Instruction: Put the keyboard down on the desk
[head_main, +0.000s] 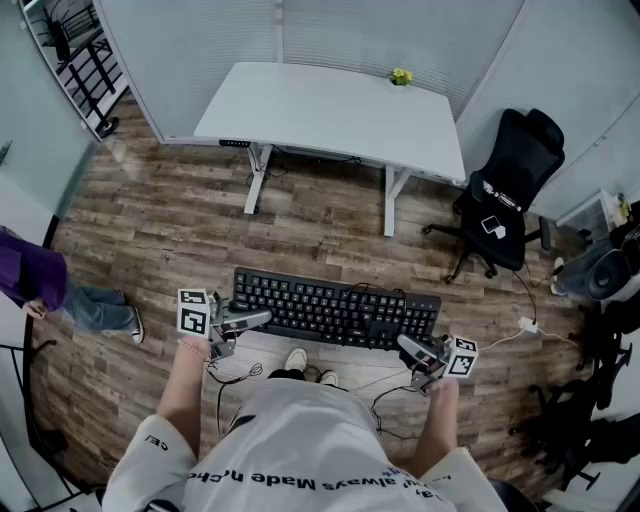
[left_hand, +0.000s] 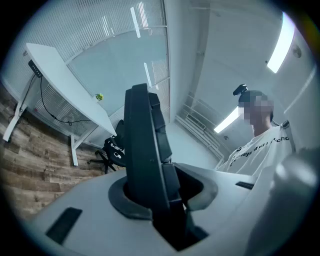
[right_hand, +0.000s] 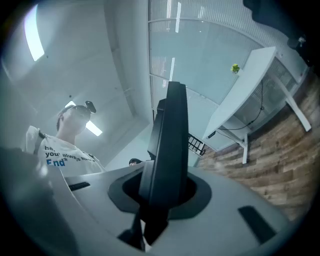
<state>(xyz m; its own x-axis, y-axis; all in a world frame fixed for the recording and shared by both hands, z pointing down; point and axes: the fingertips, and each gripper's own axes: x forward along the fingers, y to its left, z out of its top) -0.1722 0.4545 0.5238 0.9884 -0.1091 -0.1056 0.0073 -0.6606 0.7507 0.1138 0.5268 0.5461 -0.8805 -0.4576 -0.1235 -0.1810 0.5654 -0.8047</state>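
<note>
The desk (head_main: 320, 115) top lies open along its near edge and left half; only a small plant (head_main: 401, 76) stands at its far right corner. Between the desk and the keyboard (head_main: 337, 310) held in front of it is open wood floor (head_main: 330, 240). Just right of the desk a black chair (head_main: 505, 190) narrows the way. Well left of the desk stands a person (head_main: 45, 285) — and beyond its left end, a rack (head_main: 85, 55).

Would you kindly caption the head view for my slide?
Left tool and right tool grip a black keyboard by its ends above the floor, white desk ahead.
</note>
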